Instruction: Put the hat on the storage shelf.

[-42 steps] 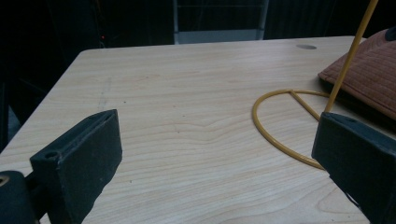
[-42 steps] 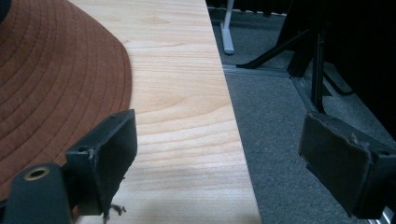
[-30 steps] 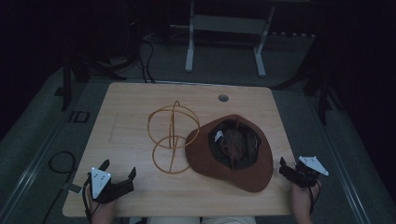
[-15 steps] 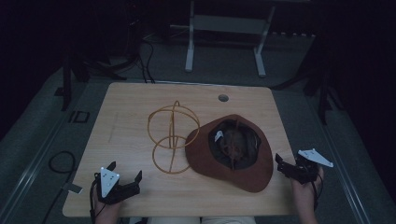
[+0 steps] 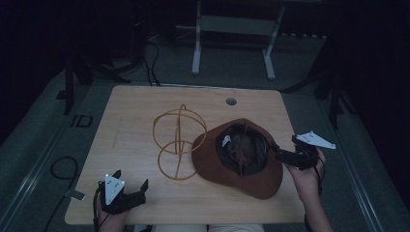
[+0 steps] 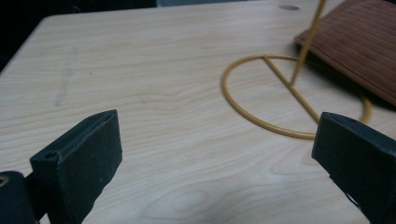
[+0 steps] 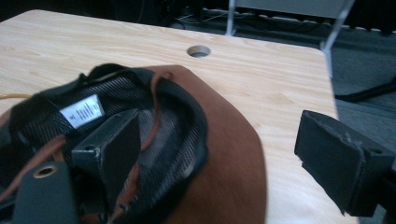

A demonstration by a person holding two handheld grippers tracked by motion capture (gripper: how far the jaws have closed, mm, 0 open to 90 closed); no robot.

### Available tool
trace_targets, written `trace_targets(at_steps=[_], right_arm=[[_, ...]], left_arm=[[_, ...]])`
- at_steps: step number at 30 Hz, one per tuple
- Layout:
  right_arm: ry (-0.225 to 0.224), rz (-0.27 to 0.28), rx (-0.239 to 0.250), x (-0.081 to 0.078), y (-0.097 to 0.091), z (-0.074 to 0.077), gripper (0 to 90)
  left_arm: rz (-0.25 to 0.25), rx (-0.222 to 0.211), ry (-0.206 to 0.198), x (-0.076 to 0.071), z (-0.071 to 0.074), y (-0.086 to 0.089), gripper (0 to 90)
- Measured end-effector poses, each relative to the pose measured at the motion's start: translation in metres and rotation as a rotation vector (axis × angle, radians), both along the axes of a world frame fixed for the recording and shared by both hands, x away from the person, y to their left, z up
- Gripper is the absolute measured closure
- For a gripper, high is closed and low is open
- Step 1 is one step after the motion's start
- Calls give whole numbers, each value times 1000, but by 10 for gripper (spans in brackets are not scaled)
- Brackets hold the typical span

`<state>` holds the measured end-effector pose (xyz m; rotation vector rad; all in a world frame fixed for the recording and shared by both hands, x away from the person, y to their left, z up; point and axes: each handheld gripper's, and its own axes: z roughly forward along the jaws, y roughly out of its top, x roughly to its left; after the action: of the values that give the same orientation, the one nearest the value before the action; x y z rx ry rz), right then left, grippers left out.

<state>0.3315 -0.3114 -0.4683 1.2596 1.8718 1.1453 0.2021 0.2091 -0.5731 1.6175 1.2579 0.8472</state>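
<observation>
A brown brimmed hat point(image 5: 241, 181) lies upside down on the right half of the wooden table point(image 5: 135, 111), showing its dark mesh lining and a white label point(image 7: 83, 110). To its left stands a yellow wire stand point(image 5: 179, 140); its base ring point(image 6: 261, 121) rests on the table. My right gripper point(image 5: 283, 144) is open at the hat's right brim point(image 7: 224, 186): one jaw is over the lining, the other outside over the table. My left gripper point(image 5: 130, 179) is open near the front left corner, over bare wood point(image 6: 219, 144), short of the ring.
A round cable hole point(image 5: 231, 101) sits near the table's far edge. Beyond the table a metal frame point(image 5: 232, 29) stands on the grey floor. A cable point(image 5: 58, 169) loops on the floor to the left. The table's right edge is close to my right hand.
My right gripper has moved left to the hat, so the brim now lies between its open jaws. My left gripper has shifted slightly right along the front edge.
</observation>
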Motion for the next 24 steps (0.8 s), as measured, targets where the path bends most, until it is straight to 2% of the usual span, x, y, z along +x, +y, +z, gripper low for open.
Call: trace_targets(at_steps=[1,6,9,11,15,17,19,20,21,24], right_arm=[[0,0,0,0,0,0,141],[29,52,0,21,18,-4,166],[59,67,-35,35,28,-13,173],[73,75,-65,44,31,-20,218],[107,57,-102,60,34,-34,221],[129,38,-121,67,36,-41,223],[153,29,-141,73,38,-47,293],[189,27,-141,79,39,-54,308],[189,27,-141,79,39,-54,308],[235,8,-172,87,41,-63,319]], left_arm=[[-7,2,6,0,0,-1,22],[-40,-26,46,3,-2,-2,22],[-61,-38,62,4,-3,-2,22],[-78,-35,81,5,-4,-2,22],[-97,-30,72,4,-5,-3,42],[-83,-24,65,3,-4,-4,42],[-87,-23,63,3,-3,-3,42],[-86,-13,66,3,-4,-3,61],[-88,-4,67,3,-4,-3,61],[-90,-2,76,4,-5,-4,69]])
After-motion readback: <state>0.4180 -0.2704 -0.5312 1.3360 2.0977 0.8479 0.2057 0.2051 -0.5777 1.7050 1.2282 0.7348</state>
